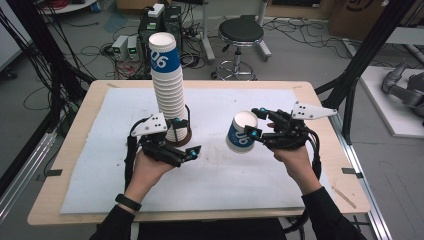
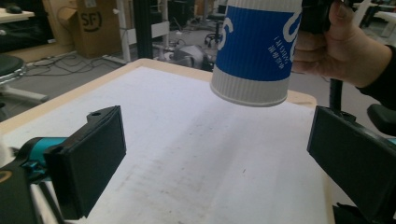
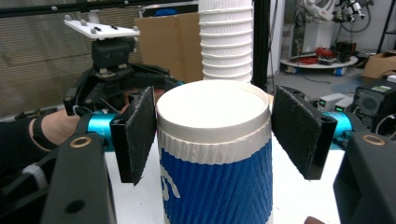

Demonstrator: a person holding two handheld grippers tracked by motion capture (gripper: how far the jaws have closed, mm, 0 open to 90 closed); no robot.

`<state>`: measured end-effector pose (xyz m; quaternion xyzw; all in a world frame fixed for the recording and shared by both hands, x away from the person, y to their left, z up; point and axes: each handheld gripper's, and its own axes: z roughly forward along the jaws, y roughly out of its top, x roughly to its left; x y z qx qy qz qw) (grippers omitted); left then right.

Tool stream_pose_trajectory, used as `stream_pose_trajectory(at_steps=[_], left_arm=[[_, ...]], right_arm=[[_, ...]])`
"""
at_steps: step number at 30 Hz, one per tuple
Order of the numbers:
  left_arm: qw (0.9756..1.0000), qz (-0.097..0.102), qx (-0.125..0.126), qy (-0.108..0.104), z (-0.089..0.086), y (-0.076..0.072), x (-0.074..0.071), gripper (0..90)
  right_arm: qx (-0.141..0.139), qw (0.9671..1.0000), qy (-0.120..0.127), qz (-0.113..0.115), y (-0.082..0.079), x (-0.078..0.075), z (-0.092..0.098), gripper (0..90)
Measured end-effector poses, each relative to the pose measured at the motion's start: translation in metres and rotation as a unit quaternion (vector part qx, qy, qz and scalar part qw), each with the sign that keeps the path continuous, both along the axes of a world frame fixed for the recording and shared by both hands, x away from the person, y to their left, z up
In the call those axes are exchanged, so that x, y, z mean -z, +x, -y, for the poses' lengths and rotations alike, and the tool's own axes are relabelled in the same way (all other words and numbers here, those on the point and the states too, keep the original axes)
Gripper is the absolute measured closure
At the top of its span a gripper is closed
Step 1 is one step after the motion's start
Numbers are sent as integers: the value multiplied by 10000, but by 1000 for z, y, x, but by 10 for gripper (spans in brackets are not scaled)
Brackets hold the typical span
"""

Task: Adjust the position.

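High view shows the left gripper (image 1: 187,150) with fingers spread and empty, just in front of one tall stack of cups (image 1: 169,90) standing on the white surface (image 1: 240,175). To the right, the right gripper (image 1: 260,125) holds a single blue-and-white cup (image 1: 241,132) off the surface, tilted; its fingers (image 3: 299,130) flank the rim, contact unclear. One stool (image 1: 240,35) stands beyond.

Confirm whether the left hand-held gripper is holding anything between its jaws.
No. In the left gripper view the left hand-held gripper has its jaws wide apart with bare white mat between them; the blue cup hangs beyond them.
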<state>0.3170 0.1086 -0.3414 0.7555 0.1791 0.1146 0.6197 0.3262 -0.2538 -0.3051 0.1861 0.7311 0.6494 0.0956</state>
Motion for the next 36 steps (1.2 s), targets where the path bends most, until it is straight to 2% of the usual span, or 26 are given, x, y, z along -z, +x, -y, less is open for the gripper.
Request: stream_pose_trajectory(at_steps=[6, 10, 16, 23, 30, 36], left_arm=[[9998, -40, 199, 26, 15, 0, 3, 45], [9991, -169, 387, -38, 23, 1, 6, 45], [9981, -175, 588, 61, 38, 0, 10, 45], [9972, -229, 706, 42, 53, 3, 15, 45], [9961, -304, 825, -9, 60, 3, 18, 45], [9949, -325, 954, 31, 67, 4, 21, 45]], right_arm=[[-126, 9999, 85, -57, -1, 0, -1, 329], [-237, 9997, 91, -72, -2, 1, -5, 329], [-372, 9993, 62, -81, -5, 3, -13, 329], [-539, 9985, 46, -115, -6, 6, -21, 329], [-651, 9977, 36, -179, -7, 7, -26, 329], [-727, 9971, 29, -207, -8, 8, -30, 329]])
